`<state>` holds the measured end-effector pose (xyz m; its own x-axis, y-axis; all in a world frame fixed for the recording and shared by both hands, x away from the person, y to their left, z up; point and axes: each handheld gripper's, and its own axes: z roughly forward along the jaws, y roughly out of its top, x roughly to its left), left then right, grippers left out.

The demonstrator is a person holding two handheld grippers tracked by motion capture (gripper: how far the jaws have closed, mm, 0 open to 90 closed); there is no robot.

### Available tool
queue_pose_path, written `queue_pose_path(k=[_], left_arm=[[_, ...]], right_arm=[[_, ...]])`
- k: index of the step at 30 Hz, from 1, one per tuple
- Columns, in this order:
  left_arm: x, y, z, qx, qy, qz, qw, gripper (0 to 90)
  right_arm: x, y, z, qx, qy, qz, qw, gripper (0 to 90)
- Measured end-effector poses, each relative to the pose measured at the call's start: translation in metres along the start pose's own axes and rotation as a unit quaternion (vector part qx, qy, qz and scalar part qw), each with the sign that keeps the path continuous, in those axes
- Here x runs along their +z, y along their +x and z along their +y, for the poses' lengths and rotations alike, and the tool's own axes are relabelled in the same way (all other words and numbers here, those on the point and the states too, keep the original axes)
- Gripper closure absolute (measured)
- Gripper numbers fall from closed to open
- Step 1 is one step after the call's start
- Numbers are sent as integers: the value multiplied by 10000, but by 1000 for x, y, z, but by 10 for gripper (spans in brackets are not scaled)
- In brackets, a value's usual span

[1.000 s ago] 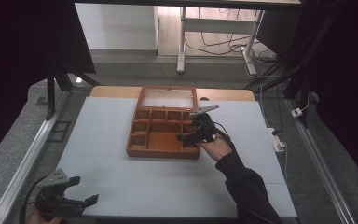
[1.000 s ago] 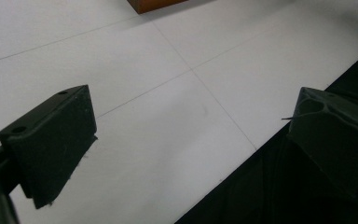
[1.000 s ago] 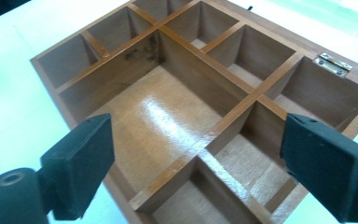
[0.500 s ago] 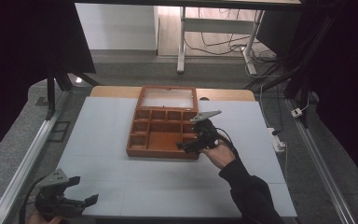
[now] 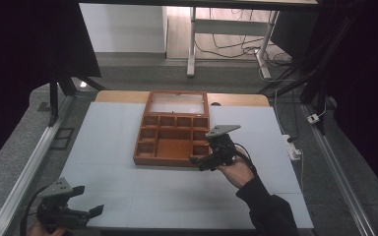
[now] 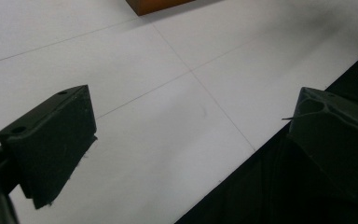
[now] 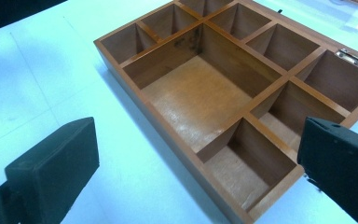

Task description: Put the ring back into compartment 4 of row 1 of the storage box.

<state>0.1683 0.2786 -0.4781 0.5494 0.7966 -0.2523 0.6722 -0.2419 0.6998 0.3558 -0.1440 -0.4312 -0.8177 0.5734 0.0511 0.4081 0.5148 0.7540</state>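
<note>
Beside right claw (image 5: 200,162): rectangular wooden compartment box (image 5: 173,135), lid open.

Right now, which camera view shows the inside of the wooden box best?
The right gripper view: the wooden box is close, and its compartments look empty. The high view shows the whole box, smaller, with its lid open. The left gripper view catches one corner.

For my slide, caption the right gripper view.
Open right tool poised over the near corner of an empty wooden compartment box on a white table.
</note>
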Motion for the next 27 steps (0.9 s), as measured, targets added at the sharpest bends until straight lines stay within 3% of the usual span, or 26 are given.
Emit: queue_pose_path(k=[18,27], left_arm=[[0,-1,0,38,-9,-15,10000,12],[0,-2,0,50,-10,2,10000,13]], right_arm=[[-22,12,-28,-36,93,-8,9999,0],[-41,13,-45,102,15,-104,9999,0]])
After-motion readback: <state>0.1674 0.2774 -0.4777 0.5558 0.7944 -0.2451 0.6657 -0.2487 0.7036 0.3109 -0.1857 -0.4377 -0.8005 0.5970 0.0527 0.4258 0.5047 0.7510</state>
